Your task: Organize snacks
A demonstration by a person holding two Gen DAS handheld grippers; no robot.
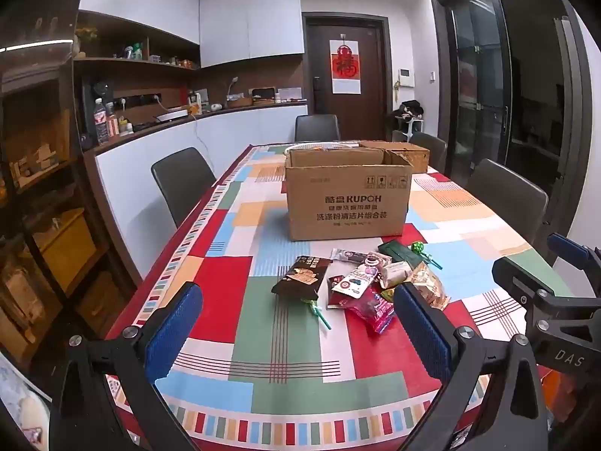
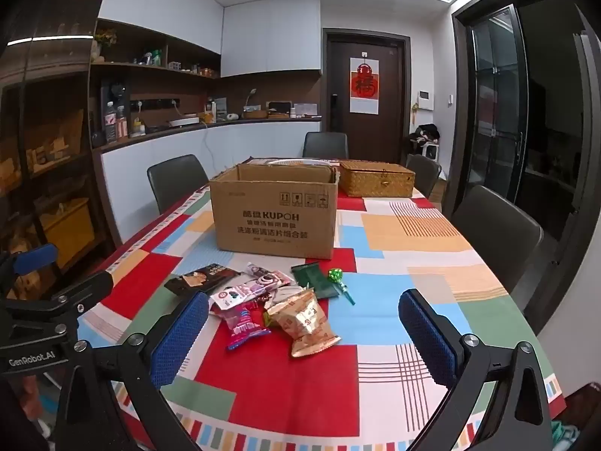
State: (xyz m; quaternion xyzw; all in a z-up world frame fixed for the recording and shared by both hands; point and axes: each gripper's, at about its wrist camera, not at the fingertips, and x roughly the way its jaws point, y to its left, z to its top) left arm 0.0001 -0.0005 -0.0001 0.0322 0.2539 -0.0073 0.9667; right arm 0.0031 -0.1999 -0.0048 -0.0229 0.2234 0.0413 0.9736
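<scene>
A pile of snack packets [image 1: 360,282] lies on the patchwork tablecloth in front of an open cardboard box [image 1: 347,195]. It includes a dark cracker packet [image 1: 300,276], a pink packet [image 2: 244,323], a tan crinkled bag [image 2: 306,325], a dark green packet [image 2: 315,280] and two green lollipops [image 1: 317,312]. My left gripper [image 1: 296,323] hovers open above the near table, short of the pile, with nothing between its blue pads. My right gripper [image 2: 304,330] is open too, with the tan bag seen between its fingers but untouched. The box [image 2: 276,212] stands behind the pile.
A woven lidded basket [image 2: 379,182] stands behind the box at the right. Dark chairs [image 1: 182,184] line both sides and the far end of the table. A counter and shelves run along the left wall. The other gripper shows at each view's edge.
</scene>
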